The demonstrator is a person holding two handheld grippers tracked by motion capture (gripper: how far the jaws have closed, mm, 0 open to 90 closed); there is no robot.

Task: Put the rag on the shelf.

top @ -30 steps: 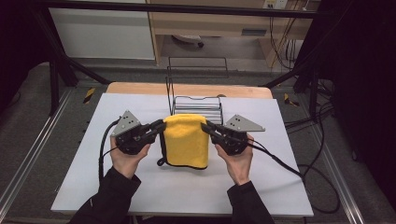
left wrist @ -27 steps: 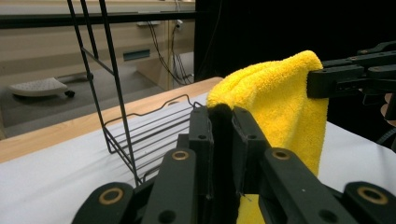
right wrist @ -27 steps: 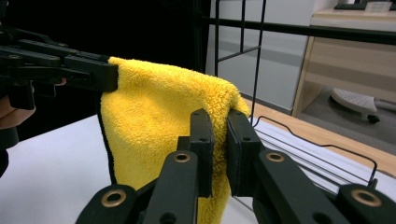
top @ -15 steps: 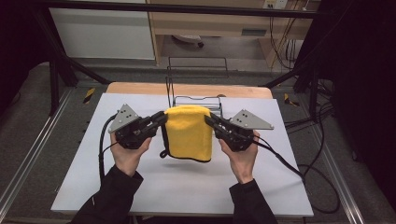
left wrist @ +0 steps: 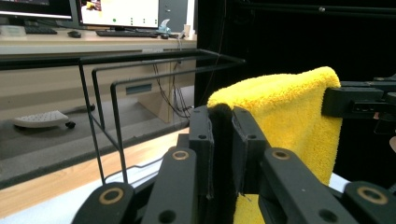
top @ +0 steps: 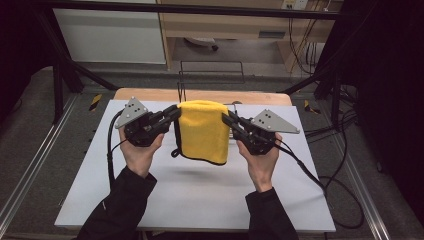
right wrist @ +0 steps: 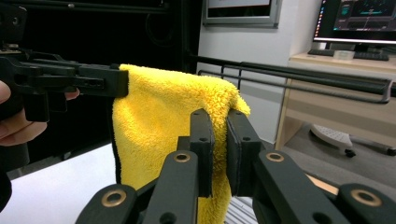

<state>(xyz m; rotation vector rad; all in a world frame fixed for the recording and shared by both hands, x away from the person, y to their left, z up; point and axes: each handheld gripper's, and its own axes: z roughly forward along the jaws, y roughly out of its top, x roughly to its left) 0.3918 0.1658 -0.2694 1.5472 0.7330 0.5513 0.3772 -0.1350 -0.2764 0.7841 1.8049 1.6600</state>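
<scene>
Holding a fluffy yellow folded towel (top: 203,131) up off the white desk (top: 200,190), left gripper (top: 176,112) and right gripper (top: 226,119) fingers clamped on its top corners.

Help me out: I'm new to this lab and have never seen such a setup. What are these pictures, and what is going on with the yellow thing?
There is no robot here. A person holds a hand-held tool in each hand: the left tool and the right tool, each with two black jaws. The high view looks down from above the white table. The other two pictures come from cameras that ride on each tool and look along its jaws. Both tools are shut on the top corners of a yellow towel, which hangs folded between them, lifted above the table. Behind it stands a black wire rack, probably a place to hang it.
</scene>
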